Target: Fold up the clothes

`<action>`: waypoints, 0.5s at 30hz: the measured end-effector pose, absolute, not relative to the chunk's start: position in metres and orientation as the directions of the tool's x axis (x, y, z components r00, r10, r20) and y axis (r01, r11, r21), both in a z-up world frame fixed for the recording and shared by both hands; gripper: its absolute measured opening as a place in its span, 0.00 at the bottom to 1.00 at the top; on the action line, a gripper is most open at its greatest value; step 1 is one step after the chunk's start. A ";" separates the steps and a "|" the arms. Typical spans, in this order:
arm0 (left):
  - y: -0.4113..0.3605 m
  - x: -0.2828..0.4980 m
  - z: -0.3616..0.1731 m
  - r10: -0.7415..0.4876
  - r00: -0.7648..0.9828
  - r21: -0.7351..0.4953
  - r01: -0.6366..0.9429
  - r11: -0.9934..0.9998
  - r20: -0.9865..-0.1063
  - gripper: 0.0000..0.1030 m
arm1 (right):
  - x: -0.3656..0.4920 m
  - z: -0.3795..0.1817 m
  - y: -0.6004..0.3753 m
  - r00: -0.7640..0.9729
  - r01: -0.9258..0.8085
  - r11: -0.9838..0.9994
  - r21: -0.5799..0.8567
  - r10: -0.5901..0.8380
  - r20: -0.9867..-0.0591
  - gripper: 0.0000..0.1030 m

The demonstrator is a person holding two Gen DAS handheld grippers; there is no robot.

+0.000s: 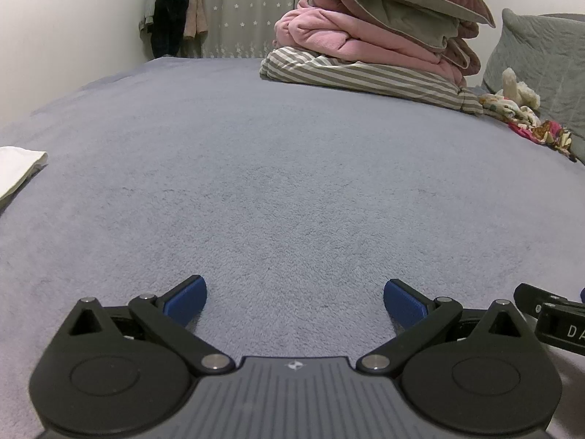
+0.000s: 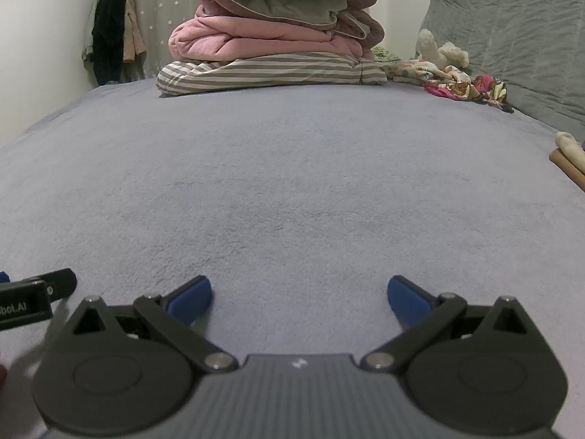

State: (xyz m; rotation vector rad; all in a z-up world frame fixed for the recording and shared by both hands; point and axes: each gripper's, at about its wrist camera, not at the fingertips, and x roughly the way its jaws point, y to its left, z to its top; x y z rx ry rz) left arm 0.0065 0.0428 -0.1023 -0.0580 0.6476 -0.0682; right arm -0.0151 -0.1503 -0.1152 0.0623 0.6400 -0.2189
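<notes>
My left gripper (image 1: 294, 298) hovers low over the blue-grey bed cover (image 1: 278, 183), open, with nothing between its blue pads. My right gripper (image 2: 299, 298) is open too, beside it over the same cover (image 2: 292, 183). A crumpled, colourful patterned garment (image 2: 460, 84) lies at the far right of the bed, by the grey pillow; it shows in the left wrist view as well (image 1: 530, 124). A folded white cloth (image 1: 18, 172) lies at the left edge. Each gripper's body shows at the edge of the other's view.
A stack of folded bedding (image 2: 278, 36), striped, pink and mauve, stands at the back of the bed. A white plush toy (image 2: 438, 51) leans on the grey quilted pillow (image 2: 519, 36). Clothes hang in the far left corner (image 2: 109, 29). Beige rolled items (image 2: 568, 157) lie at the right edge.
</notes>
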 end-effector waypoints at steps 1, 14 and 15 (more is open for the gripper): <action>0.043 0.006 -0.102 -0.081 0.796 -0.075 0.045 0.996 -0.600 1.00 | -0.015 -0.115 -0.150 0.780 0.221 0.975 -0.010 -0.183 -0.599 1.00; 0.045 0.008 -0.100 -0.106 0.788 -0.087 0.067 0.994 -0.606 1.00 | -0.017 -0.116 -0.153 0.786 0.179 0.984 -0.010 -0.149 -0.600 1.00; 0.045 0.008 -0.100 -0.110 0.785 -0.084 0.074 0.994 -0.609 1.00 | -0.017 -0.116 -0.154 0.786 0.167 0.986 -0.015 -0.142 -0.602 1.00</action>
